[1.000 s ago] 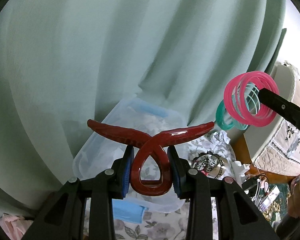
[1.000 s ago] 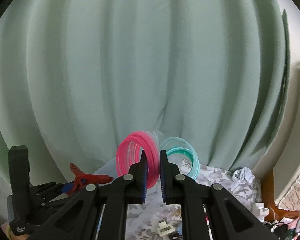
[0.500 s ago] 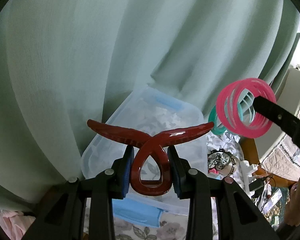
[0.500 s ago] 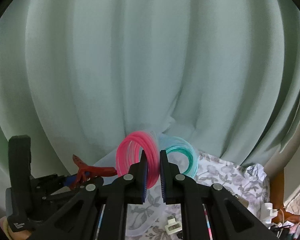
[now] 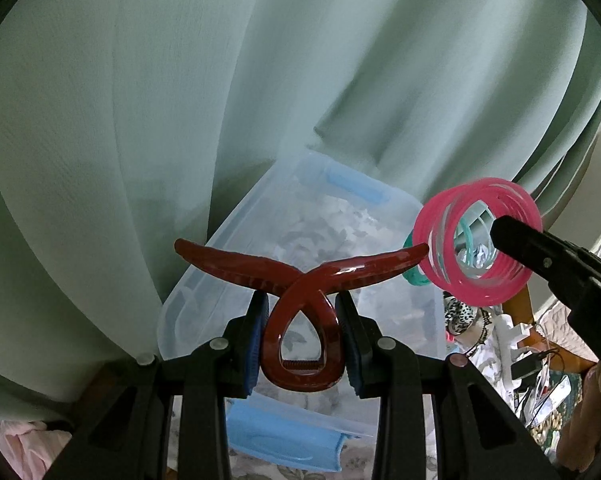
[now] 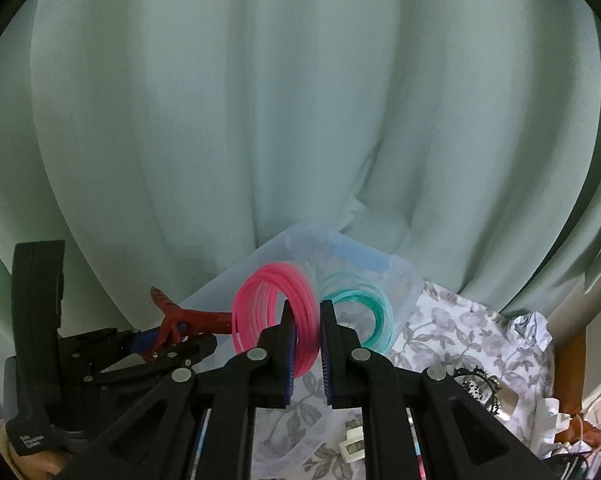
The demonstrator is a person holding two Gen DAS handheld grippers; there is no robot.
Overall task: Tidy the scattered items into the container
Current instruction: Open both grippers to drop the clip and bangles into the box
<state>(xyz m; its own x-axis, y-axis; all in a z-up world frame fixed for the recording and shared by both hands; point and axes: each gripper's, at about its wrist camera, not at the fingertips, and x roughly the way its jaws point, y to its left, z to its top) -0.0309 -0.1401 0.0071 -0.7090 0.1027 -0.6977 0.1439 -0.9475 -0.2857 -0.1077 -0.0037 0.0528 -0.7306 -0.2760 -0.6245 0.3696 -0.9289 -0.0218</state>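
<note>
While the left tongs [image 5: 302,338] pinch a red hair claw [image 5: 300,280] and the right tongs [image 6: 306,342] pinch a pink-and-teal plastic coil [image 6: 276,308] above the clear storage bin [image 5: 204,276], each should sink inside its rim before release.

Your left gripper [image 5: 302,340] is holding the hair claw [image 5: 300,280] above the container [image 5: 204,280]; your right gripper [image 6: 305,344] is holding the spiral ring toy [image 6: 276,312] just right of it; the curtain [image 6: 300,120] is hanging behind everything.
</note>
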